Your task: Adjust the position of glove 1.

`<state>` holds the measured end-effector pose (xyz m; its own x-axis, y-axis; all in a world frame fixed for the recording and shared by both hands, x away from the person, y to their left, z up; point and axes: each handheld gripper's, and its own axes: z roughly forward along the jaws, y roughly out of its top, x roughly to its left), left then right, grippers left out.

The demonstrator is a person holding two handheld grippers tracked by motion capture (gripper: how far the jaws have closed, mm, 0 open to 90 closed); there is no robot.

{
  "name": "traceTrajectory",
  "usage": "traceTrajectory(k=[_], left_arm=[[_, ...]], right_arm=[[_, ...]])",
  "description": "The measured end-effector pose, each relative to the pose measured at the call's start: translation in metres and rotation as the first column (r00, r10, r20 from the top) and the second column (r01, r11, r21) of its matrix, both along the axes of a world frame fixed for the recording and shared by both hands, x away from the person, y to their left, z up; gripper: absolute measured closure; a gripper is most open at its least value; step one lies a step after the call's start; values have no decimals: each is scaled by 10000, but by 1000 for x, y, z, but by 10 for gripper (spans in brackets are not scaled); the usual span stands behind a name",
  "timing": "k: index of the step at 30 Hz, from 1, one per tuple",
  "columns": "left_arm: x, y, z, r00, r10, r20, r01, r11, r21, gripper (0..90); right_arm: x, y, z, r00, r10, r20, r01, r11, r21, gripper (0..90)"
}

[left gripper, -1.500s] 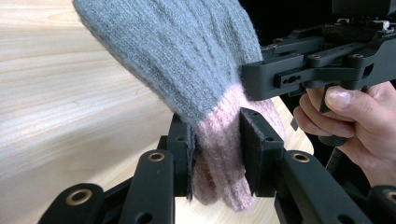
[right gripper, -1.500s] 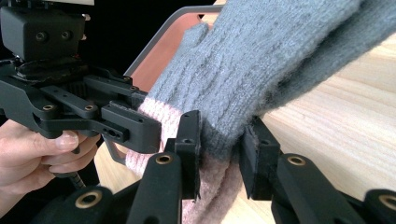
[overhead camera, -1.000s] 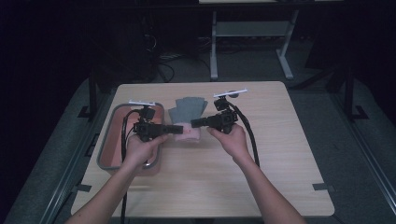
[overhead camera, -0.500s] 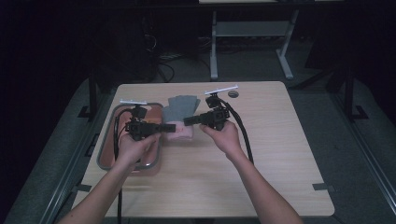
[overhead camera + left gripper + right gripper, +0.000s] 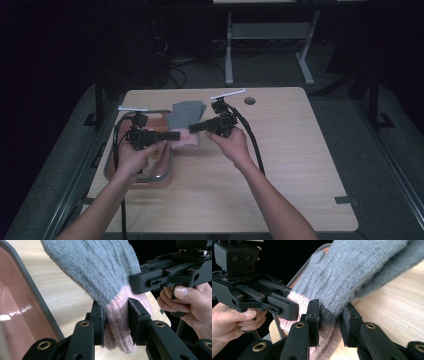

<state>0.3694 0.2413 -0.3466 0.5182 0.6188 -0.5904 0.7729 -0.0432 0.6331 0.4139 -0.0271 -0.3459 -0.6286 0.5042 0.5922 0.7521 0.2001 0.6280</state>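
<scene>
Both grippers have drifted toward the left side of the table since a second ago, and the left gripper now hangs just past the rim of the tray while the right gripper meets it nose to nose over the wood. Between them we hold the glove, a grey knit mitten-like piece with a pink cuff. Seen from the left gripper view, its own jaws are pressed onto the pink cuff from both sides, the wool bunched thick between the pads; seen from the right gripper view, those jaws pinch the knit right at the seam where grey turns pink. The grey body trails away across the table and seems to rest on it, though from above we cannot tell how much of it is lifted. We judge the glove very light, soft and floppy, with nothing stiff to push against, so it will sag and fold wherever it is not held. Fuzzy wool grips the pads well and should not slip, but it stretches, so pulling the hands apart hard could distort the cuff. That ribbed cuff is the firmest place to hold it.
</scene>
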Motion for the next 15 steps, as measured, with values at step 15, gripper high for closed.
traceTrajectory(k=[15], left_arm=[[-7,24,3,9993,378,7,-378,9993,-12,686]], right_arm=[[4,25,0,9991,400,-113,-398,9990,220,710]])
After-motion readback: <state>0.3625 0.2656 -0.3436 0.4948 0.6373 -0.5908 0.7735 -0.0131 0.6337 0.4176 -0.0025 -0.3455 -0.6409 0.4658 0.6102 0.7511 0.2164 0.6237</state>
